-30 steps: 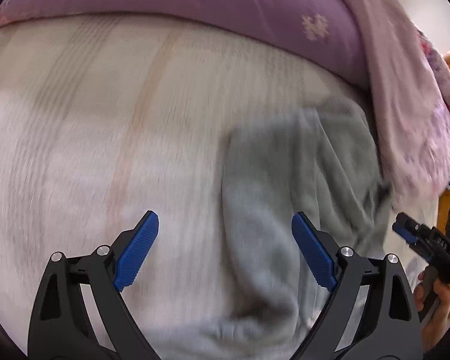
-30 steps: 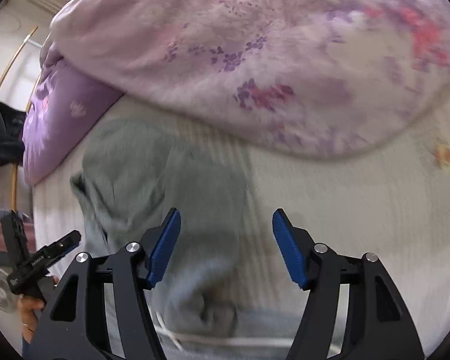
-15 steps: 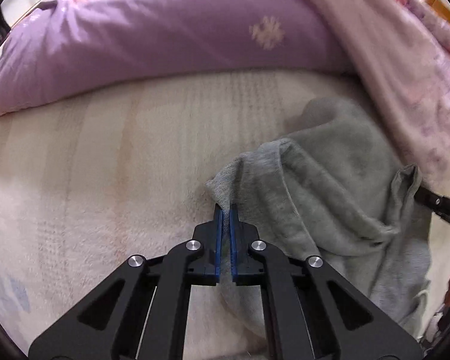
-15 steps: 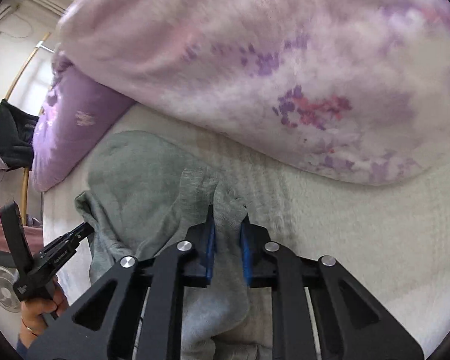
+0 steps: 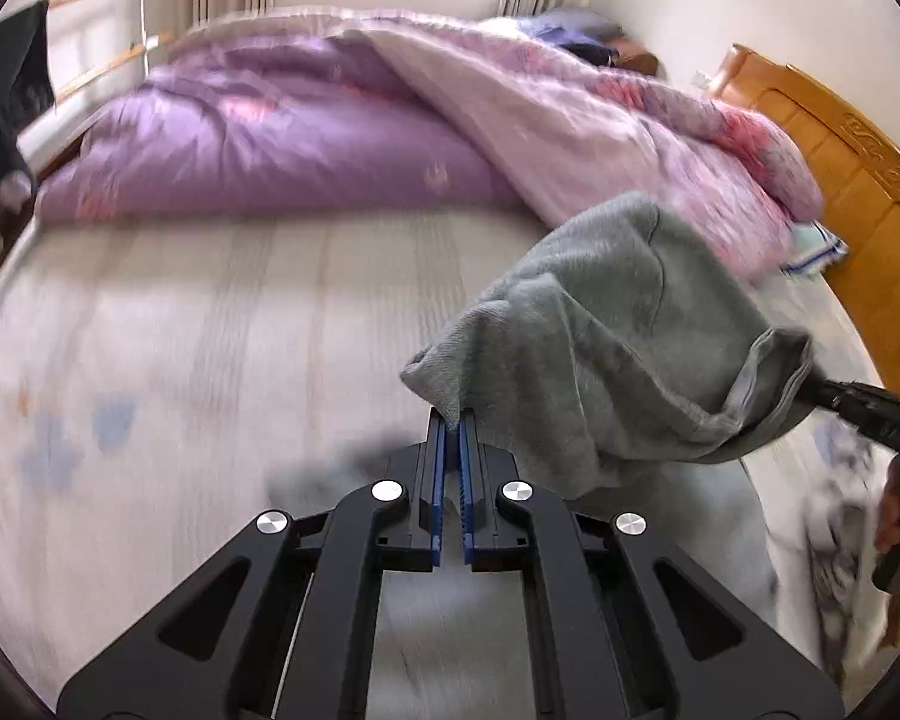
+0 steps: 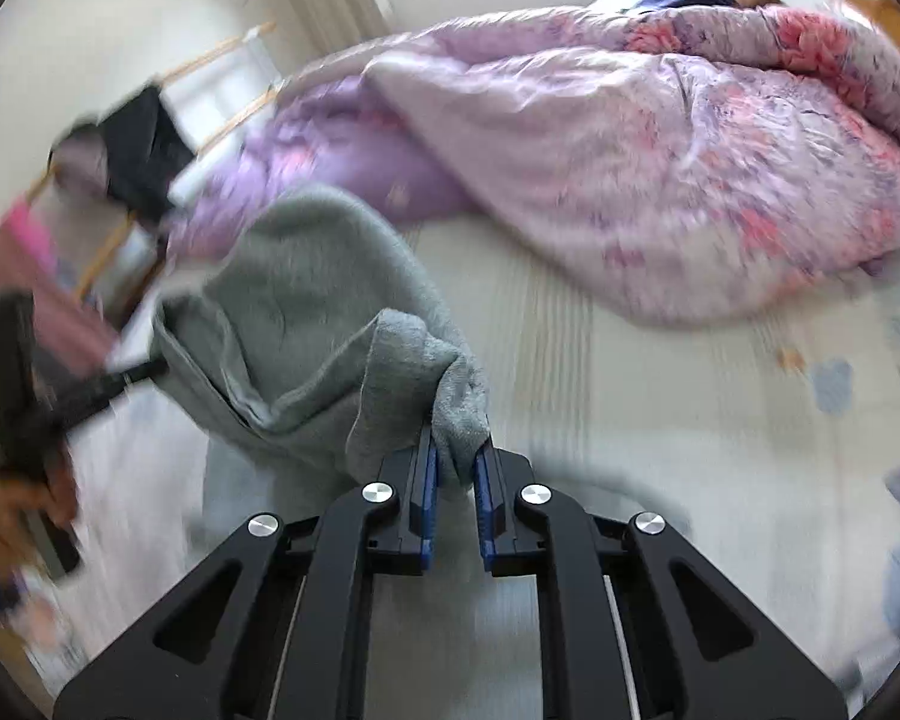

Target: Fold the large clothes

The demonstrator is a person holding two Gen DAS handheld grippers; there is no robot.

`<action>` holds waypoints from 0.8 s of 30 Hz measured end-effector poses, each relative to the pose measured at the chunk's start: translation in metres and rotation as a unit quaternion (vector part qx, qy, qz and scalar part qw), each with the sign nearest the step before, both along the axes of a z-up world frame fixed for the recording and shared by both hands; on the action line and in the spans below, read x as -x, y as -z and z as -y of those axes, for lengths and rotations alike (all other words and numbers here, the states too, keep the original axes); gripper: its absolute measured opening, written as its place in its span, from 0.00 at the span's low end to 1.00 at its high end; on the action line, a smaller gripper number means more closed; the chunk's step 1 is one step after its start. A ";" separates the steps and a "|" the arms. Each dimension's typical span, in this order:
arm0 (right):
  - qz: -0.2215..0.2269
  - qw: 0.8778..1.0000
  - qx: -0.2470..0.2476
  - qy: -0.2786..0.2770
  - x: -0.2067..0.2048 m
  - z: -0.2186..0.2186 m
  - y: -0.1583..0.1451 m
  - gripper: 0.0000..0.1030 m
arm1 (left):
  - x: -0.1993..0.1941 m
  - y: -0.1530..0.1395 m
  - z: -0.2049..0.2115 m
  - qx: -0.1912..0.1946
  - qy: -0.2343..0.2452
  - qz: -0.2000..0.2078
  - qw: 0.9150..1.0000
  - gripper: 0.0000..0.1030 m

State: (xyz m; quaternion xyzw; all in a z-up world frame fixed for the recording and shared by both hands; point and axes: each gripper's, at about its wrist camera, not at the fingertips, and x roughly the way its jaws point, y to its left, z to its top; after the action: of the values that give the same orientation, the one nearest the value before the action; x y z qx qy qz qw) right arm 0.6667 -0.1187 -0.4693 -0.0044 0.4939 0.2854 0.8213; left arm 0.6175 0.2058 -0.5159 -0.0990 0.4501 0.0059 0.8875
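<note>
Grey garment (image 5: 618, 348) hung lifted above the bed (image 5: 210, 360), pinched at one corner by the left claw (image 5: 452, 426) and at another by the right claw (image 6: 455, 456). Step: lifting out. Next, probably spread flat before folding.

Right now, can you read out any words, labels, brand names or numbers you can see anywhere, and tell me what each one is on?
None can be read.
Grey garment: no tag or print in view.
Purple quilt: small pale motifs only, no lettering.
Wooden headboard: carved ornament, not text.
Bed sheet: blurred blue and orange patches, nothing legible.
</note>
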 end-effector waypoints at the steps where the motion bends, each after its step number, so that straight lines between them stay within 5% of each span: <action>1: -0.028 0.999 0.018 0.000 0.022 0.006 0.014 0.16 | 0.026 0.012 0.004 0.023 0.001 -0.030 0.999 0.05; 4: -0.102 0.991 0.085 0.006 0.069 0.019 0.056 0.23 | 0.081 0.044 0.015 0.055 -0.007 -0.108 0.993 0.06; 7: -0.158 0.983 0.088 0.032 0.098 0.038 0.070 0.27 | 0.118 0.059 0.022 0.067 -0.027 -0.157 0.985 0.12; 9: -0.155 0.984 0.070 0.052 0.099 0.043 0.061 0.35 | 0.126 0.057 0.019 0.082 -0.051 -0.158 0.983 0.23; 11: -0.122 0.990 0.059 0.047 0.083 0.031 0.047 0.46 | 0.125 0.054 0.013 0.090 -0.072 -0.151 0.982 0.52; 16: -0.053 0.998 0.012 -0.031 0.021 -0.040 0.024 0.62 | 0.107 0.034 0.000 0.095 -0.103 -0.119 0.983 0.59; 20: -0.065 0.993 0.034 -0.097 -0.025 -0.101 0.057 0.67 | 0.105 0.024 -0.001 0.091 -0.110 -0.115 0.983 0.62; 21: -0.083 0.988 0.053 -0.117 -0.035 -0.117 0.074 0.67 | 0.105 0.024 0.001 0.088 -0.110 -0.118 0.983 0.62; 23: -0.106 0.984 0.051 -0.134 -0.040 -0.129 0.086 0.21 | 0.109 0.026 0.001 0.079 -0.113 -0.128 0.982 0.63; 24: -0.122 0.981 0.045 -0.143 -0.037 -0.134 0.087 0.09 | 0.113 0.027 0.000 0.080 -0.115 -0.134 0.981 0.63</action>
State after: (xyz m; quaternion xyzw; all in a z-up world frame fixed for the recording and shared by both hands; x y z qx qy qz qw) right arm 0.7037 0.0153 -0.5565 -0.0767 0.5971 0.3758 0.7046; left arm 0.5049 0.2054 -0.5434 -0.2188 0.5492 0.0852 0.8020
